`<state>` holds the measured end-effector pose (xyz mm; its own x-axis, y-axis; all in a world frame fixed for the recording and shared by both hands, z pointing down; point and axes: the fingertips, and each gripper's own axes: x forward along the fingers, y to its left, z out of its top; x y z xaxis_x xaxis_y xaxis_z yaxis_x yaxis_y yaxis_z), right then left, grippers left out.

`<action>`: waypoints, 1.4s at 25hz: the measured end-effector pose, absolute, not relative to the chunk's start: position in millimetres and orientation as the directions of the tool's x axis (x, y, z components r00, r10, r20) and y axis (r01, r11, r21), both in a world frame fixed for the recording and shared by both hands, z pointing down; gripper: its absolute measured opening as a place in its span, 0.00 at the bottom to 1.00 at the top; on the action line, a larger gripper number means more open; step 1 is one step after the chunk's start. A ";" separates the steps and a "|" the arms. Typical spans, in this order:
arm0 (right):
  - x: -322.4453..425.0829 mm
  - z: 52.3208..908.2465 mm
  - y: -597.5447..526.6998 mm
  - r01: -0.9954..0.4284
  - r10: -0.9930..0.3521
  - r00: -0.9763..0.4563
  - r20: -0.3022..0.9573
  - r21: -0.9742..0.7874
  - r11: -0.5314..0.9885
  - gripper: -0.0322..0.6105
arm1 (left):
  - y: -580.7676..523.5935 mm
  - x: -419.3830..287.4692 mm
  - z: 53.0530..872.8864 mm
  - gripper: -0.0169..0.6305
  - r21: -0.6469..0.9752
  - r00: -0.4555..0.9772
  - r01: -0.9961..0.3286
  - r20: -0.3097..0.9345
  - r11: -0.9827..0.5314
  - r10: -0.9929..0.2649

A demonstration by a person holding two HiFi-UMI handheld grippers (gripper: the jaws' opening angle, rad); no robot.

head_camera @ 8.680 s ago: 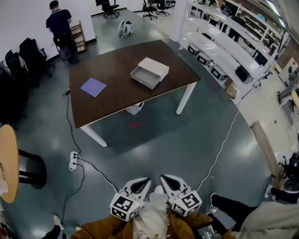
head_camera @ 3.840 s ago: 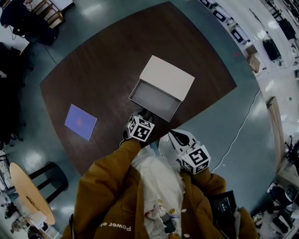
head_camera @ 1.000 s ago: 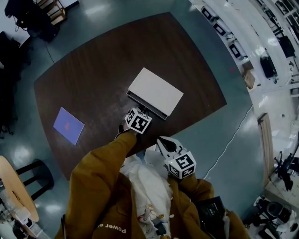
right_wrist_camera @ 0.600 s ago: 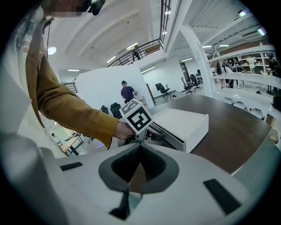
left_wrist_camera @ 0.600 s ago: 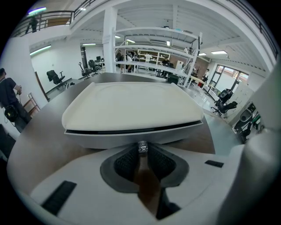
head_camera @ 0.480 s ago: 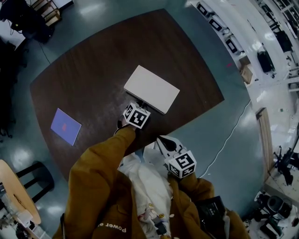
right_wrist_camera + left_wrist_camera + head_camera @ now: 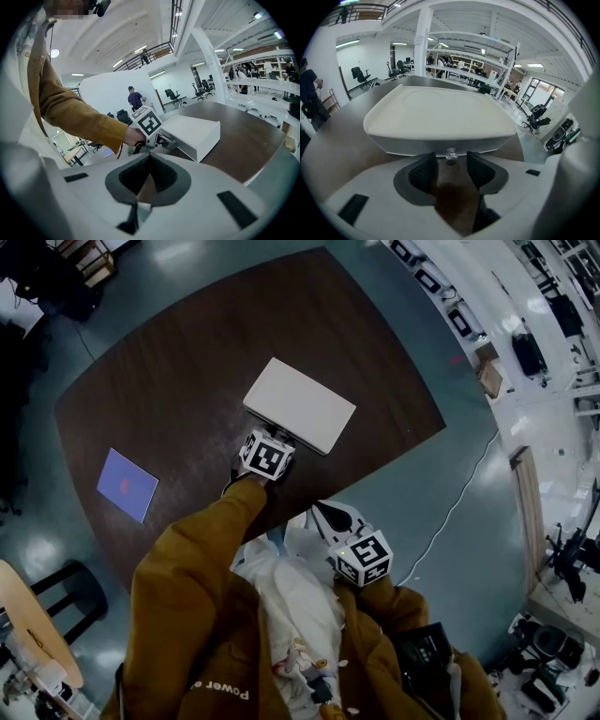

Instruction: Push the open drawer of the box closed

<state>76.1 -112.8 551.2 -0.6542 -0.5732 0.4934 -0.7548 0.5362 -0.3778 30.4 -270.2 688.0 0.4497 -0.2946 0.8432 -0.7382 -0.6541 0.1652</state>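
While the left gripper (image 7: 451, 165) has just been opening its jaws, the drawer's small metal knob (image 7: 451, 154) stands between the tips, and neither pad (image 7: 423, 172) touches it. The right gripper (image 7: 150, 154) hangs off the table beside the person's body, its jaws together on nothing. The drawer front (image 7: 440, 143) sits flush in the white box (image 7: 302, 401), which lies on the dark wooden table (image 7: 169, 362) close to the edge nearest the person. A blue sheet (image 7: 127, 485) lies well apart to the left. Open tabletop runs beyond the box and to both its sides. A white cable (image 7: 457, 512) crosses the floor at the right.
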 end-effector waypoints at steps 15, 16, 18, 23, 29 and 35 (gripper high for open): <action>28.6 525.2 -124.1 -0.696 -0.569 -0.716 0.405 -0.352 0.626 0.05 | -187.4 -27.8 594.8 0.26 0.226 0.534 -0.786 0.718 -0.576 -0.447; 24.8 523.4 -123.1 -0.692 -0.568 -0.720 0.399 -0.353 0.630 0.05 | -179.6 -29.8 581.7 0.20 0.236 0.549 -0.783 0.697 -0.575 -0.461; 17.3 520.2 -119.6 -0.685 -0.565 -0.727 0.390 -0.355 0.636 0.05 | -164.8 -35.4 553.3 0.12 0.242 0.570 -0.782 0.650 -0.574 -0.502; 0.4 510.0 -115.0 -0.666 -0.558 -0.744 0.367 -0.350 0.659 0.05 | -137.3 -51.0 501.3 0.04 0.219 0.588 -0.784 0.564 -0.581 -0.580; -19.5 485.7 -103.4 -0.655 -0.569 -0.755 0.327 -0.328 0.681 0.05 | -98.9 -56.5 480.7 0.04 0.232 0.623 -0.760 0.528 -0.608 -0.578; -27.2 465.7 -87.7 -0.644 -0.573 -0.762 0.302 -0.268 0.717 0.05 | -71.8 -35.6 476.6 0.03 0.225 0.659 -0.720 0.518 -0.656 -0.545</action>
<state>-27.2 -87.7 465.7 -0.7623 -0.5726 0.3016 -0.6441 0.7166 -0.2675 -35.6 -71.8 476.6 0.6590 -0.5454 0.5180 -0.7201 -0.6564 0.2250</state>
